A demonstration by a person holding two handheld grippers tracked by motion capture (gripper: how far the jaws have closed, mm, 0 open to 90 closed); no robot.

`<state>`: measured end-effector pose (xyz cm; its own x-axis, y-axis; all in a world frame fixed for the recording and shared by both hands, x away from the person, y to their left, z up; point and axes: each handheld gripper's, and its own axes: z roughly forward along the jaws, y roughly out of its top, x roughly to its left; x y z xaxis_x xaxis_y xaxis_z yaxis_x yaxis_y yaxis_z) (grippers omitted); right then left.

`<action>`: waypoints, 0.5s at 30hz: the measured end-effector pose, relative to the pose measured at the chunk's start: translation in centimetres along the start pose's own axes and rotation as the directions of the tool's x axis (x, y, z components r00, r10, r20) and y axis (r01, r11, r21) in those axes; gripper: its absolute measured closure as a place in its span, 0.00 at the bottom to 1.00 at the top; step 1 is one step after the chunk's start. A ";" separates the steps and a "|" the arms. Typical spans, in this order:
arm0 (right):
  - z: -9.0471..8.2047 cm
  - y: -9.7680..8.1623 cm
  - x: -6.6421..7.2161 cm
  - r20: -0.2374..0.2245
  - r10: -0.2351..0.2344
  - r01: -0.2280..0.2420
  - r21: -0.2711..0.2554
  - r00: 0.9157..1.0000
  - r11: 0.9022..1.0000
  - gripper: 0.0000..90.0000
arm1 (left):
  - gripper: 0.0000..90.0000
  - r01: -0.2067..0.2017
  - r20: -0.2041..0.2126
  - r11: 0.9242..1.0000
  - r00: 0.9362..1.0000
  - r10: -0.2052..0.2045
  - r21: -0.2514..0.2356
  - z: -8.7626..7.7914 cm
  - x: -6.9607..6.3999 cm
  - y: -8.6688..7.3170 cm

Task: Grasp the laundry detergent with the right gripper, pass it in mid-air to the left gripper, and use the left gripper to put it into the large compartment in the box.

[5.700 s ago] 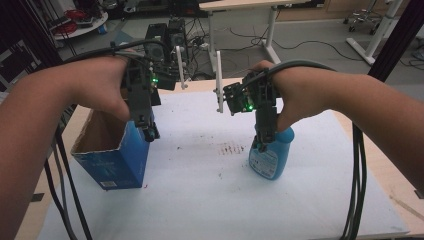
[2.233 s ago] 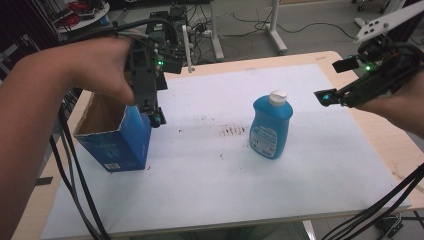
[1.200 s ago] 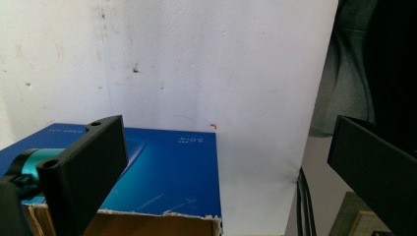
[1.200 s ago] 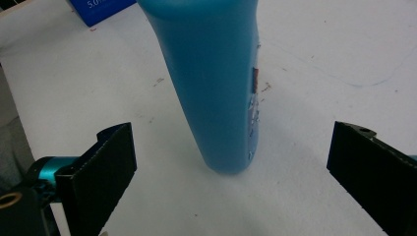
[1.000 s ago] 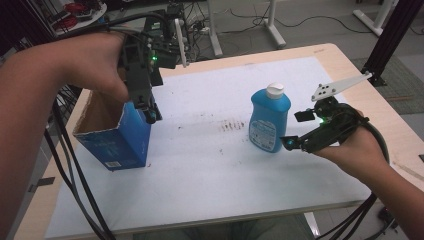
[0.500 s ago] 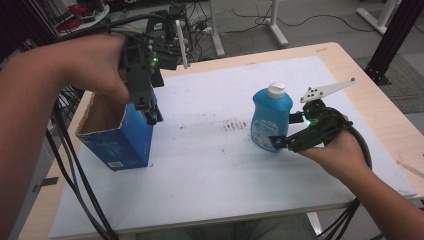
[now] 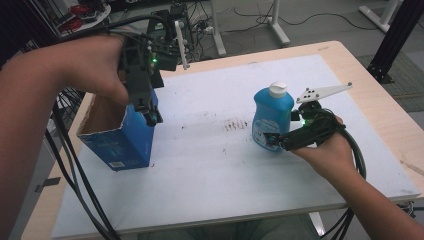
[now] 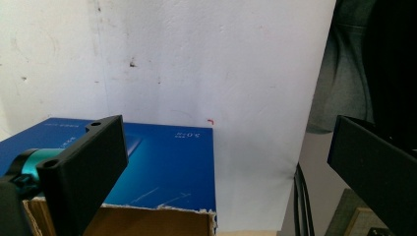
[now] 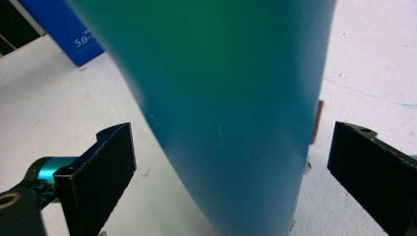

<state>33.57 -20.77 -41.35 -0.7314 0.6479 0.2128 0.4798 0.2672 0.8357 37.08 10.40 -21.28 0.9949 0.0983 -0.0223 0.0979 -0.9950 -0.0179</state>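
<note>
A blue bottle (image 7: 271, 119) with a white cap stands upright right of the mat's middle. My right gripper (image 7: 274, 140) lies level at the bottle's lower half, open, one jaw on each side of the body. The right gripper view has the bottle (image 9: 221, 98) close up between the spread jaws of the right gripper (image 9: 231, 172), with small gaps on both sides. An open-topped blue carton (image 7: 120, 137) stands at the left. My left gripper (image 7: 151, 116) points down over the carton's right rim. In the left gripper view the left gripper (image 8: 221, 167) is open above the carton (image 8: 162, 162).
A white mat (image 7: 200, 190) covers the wooden table (image 7: 385, 105), with dark smudges (image 7: 234, 124) near its middle. Cables hang off the table's left edge (image 7: 75, 170) and trail from my right hand (image 7: 357, 165). Desk legs and a black frame stand beyond the far edge.
My right gripper has swung in from the right, lowered and turned sideways, and its jaws now flank the bottle. The left gripper has stayed over the carton.
</note>
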 end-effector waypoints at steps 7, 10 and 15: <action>0.7 -0.1 0.2 0.015 -0.007 0.008 -0.040 1.000 0.999 0.04 | 0.02 0.001 -0.001 1.000 1.000 -0.001 0.001 0.0 0.0 -0.1; 0.8 -0.2 0.3 0.014 -0.005 0.006 -0.043 1.000 0.999 0.04 | 0.02 0.002 0.000 1.000 1.000 -0.002 -0.001 0.0 -0.1 -0.1; 1.2 -0.2 0.4 0.027 -0.005 0.007 -0.059 1.000 0.998 0.04 | 0.02 0.003 0.001 1.000 1.000 -0.003 0.002 0.1 0.0 -0.2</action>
<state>33.75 -19.75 -42.07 -0.7204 0.6658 0.1943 0.4451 0.2290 0.8657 37.05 10.57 -21.34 0.9946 0.1015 -0.0235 0.1011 -0.9947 -0.0196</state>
